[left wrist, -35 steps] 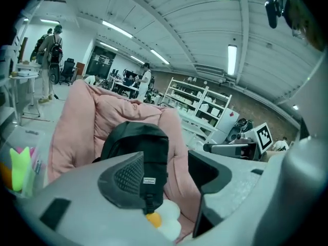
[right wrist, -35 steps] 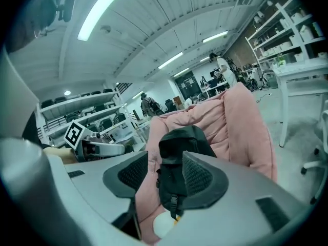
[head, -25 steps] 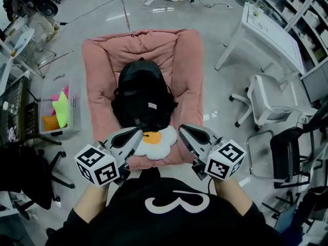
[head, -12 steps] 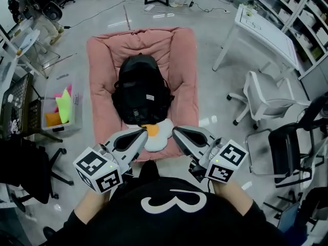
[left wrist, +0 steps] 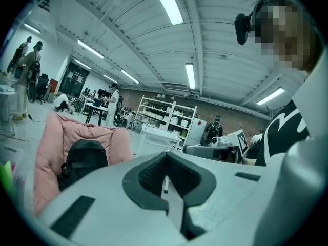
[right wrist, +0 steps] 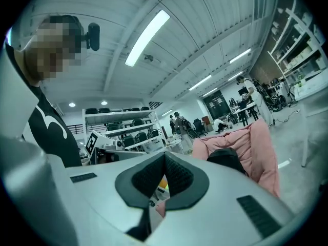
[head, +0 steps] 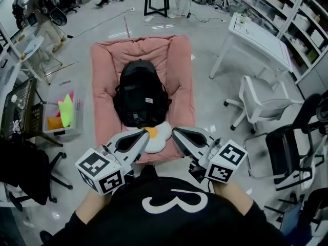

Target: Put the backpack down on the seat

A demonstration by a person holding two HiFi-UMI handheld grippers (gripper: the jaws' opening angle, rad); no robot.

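Observation:
A black backpack (head: 141, 95) lies on the pink padded seat (head: 180, 65), straps down, and shows in the left gripper view as the backpack (left wrist: 83, 158) against the pink seat (left wrist: 47, 147). A fried-egg cushion (head: 155, 132) rests at its near end. My left gripper (head: 140, 135) and right gripper (head: 175, 134) hover side by side near the seat's front edge, clear of the backpack. Both are shut with nothing between the jaws. The right gripper view shows the backpack (right wrist: 224, 160) on the seat (right wrist: 261, 147) too.
A clear bin with bright toys (head: 61, 113) stands left of the seat. A white table (head: 259, 37) and a white office chair (head: 261, 100) are to the right, a dark chair (head: 289, 147) further right. People (head: 38, 9) stand at the far left.
Both grippers drew back a little toward my body while the view tilted up, so the seat and backpack sit farther from the jaws. The jaws finished closing.

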